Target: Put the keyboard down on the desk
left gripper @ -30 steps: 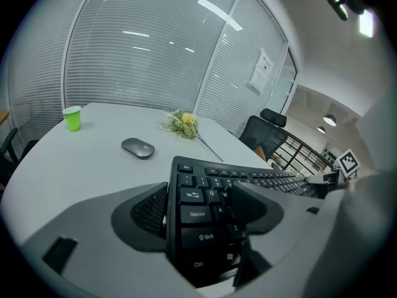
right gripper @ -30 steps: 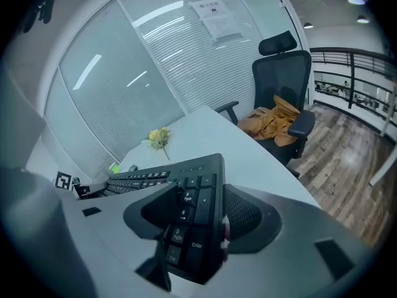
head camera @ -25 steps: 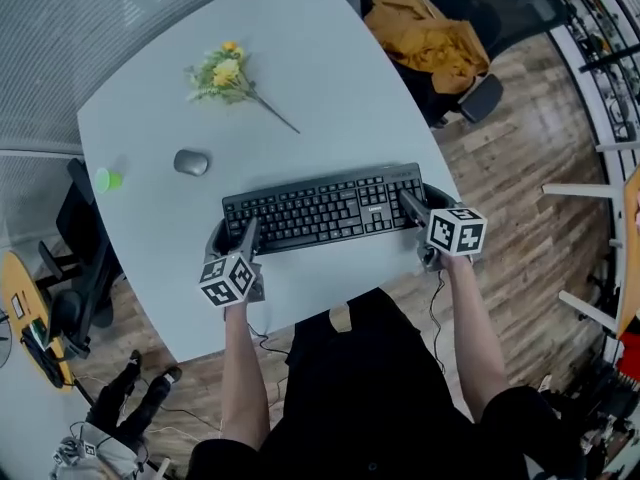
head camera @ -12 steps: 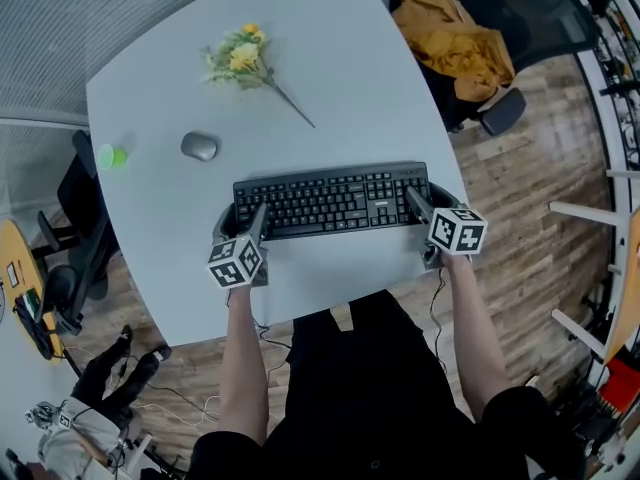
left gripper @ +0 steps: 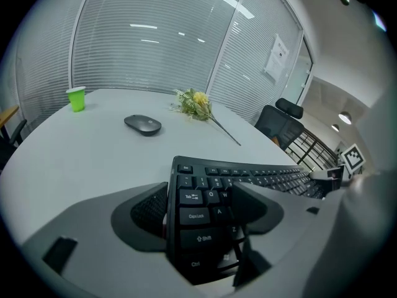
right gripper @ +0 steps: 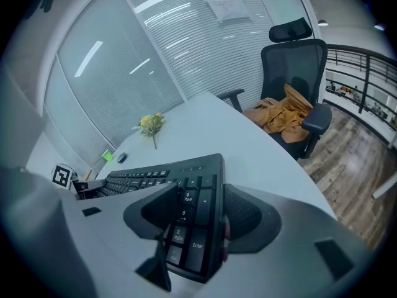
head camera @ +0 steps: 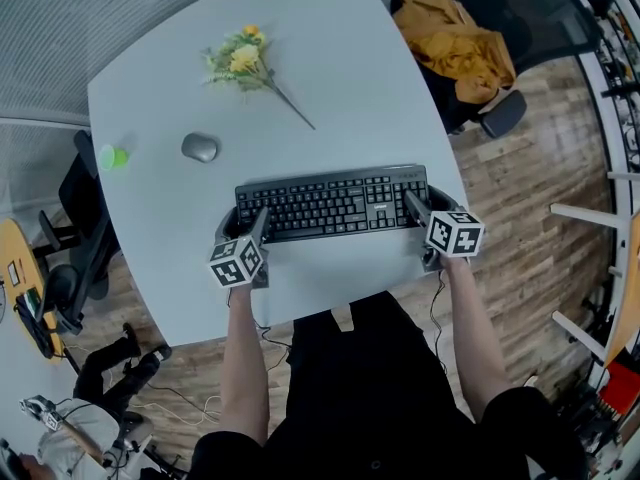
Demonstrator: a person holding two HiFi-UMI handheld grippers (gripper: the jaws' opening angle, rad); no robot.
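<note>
Keyboard (head camera: 330,202) is lying lengthwise over the near part of the desk (head camera: 340,78) and it's pinched at both ends. The left gripper (left gripper: 198,219) is clamped on the Tab/Caps/Shift end with one jaw over the keys, and the right gripper (right gripper: 192,225) is clamped the same way on the numpad end. Honestly can't tell if the keyboard's underside is touching the desk. Past its left end there's a mouse (head camera: 200,148), further out that way a green cup (head camera: 113,157), flowers (head camera: 240,60) well behind the keyboard, and a chair (head camera: 510,18) off beyond its right end.
</note>
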